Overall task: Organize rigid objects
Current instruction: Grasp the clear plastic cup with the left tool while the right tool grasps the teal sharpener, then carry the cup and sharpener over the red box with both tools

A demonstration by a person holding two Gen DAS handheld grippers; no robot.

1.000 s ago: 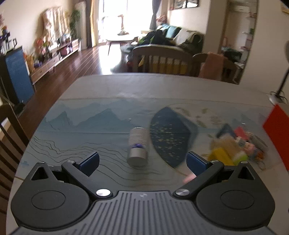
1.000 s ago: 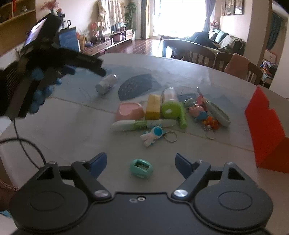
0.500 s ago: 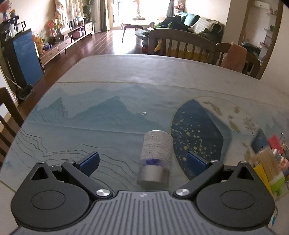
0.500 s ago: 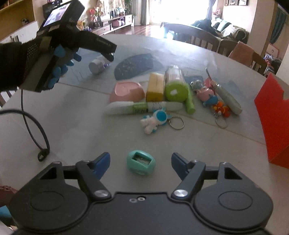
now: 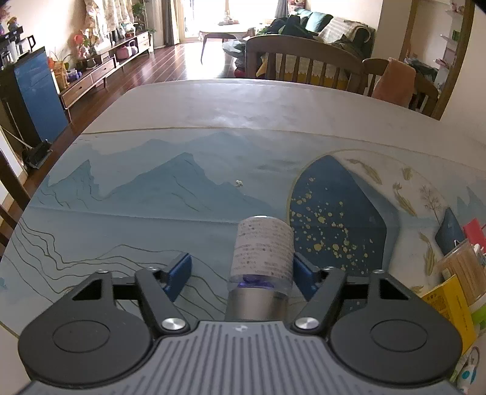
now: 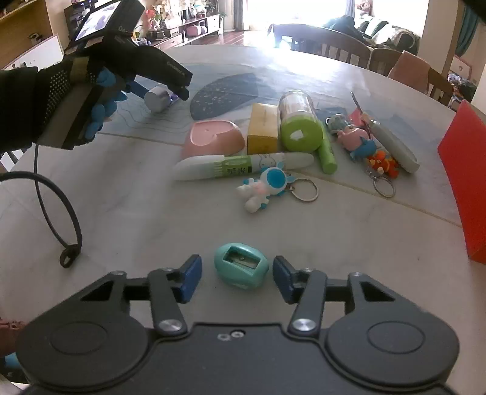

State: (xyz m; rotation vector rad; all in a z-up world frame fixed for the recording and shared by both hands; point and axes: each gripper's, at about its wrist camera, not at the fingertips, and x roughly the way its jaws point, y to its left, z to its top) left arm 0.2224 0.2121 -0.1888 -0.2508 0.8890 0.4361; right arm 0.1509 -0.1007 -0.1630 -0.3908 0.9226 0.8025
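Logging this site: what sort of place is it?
Most likely a home's living and dining room: a round dining table with wooden chairs, a sofa behind, and a low sideboard.

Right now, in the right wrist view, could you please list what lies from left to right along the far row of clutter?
Pink heart dish → yellow box → green-lidded jar → pig keychain → red stand.

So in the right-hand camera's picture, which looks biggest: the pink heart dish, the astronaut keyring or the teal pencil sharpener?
1. Pink heart dish, clearly the largest.
2 and 3. Astronaut keyring and teal pencil sharpener look about alike; the sharpener sits much nearer the camera, so I would not rank those two.
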